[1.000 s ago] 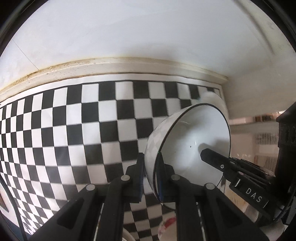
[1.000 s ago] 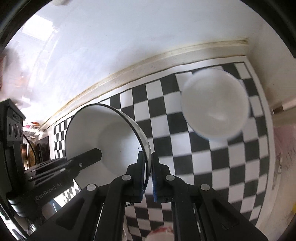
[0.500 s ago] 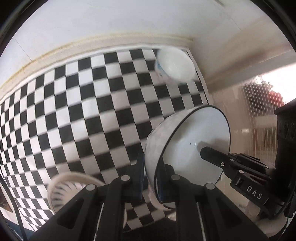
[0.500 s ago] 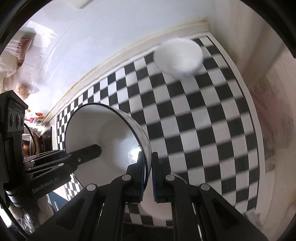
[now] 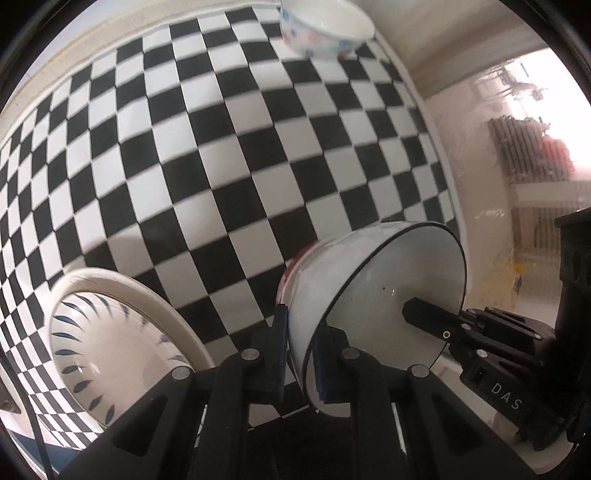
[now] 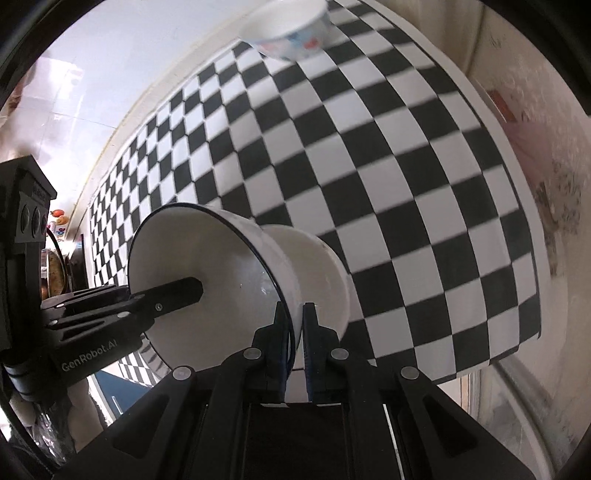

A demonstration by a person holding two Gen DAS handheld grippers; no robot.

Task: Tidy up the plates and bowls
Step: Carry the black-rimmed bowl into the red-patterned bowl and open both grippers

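The left gripper (image 5: 301, 354) has its fingers (image 5: 279, 350) closed tight on the rim of a white bowl with a thin dark rim line (image 5: 373, 295), one finger outside the wall and one inside. In the left wrist view the bowl sits in the lower middle of the frame, tilted so its mouth faces right. The right gripper (image 6: 294, 347) pinches the opposite side of the same rim, its fingers (image 6: 280, 343) likewise nearly together with only the bowl wall between them; in the right wrist view the bowl (image 6: 221, 280) lies at lower centre-left with its mouth facing left. Each view shows the other gripper's finger reaching into the bowl's mouth.

Beneath the bowl spreads a black-and-white checkered surface (image 5: 229, 155). At the lower left of the left wrist view a cream-rimmed plate with dark blue leaf marks (image 5: 110, 332) lies on that surface, just beside the left fingers. At the top of both frames, well apart from the held bowl, a small white bowl with blue and red markings (image 5: 325, 29) stands near the checkered surface's far edge, slightly blurred.
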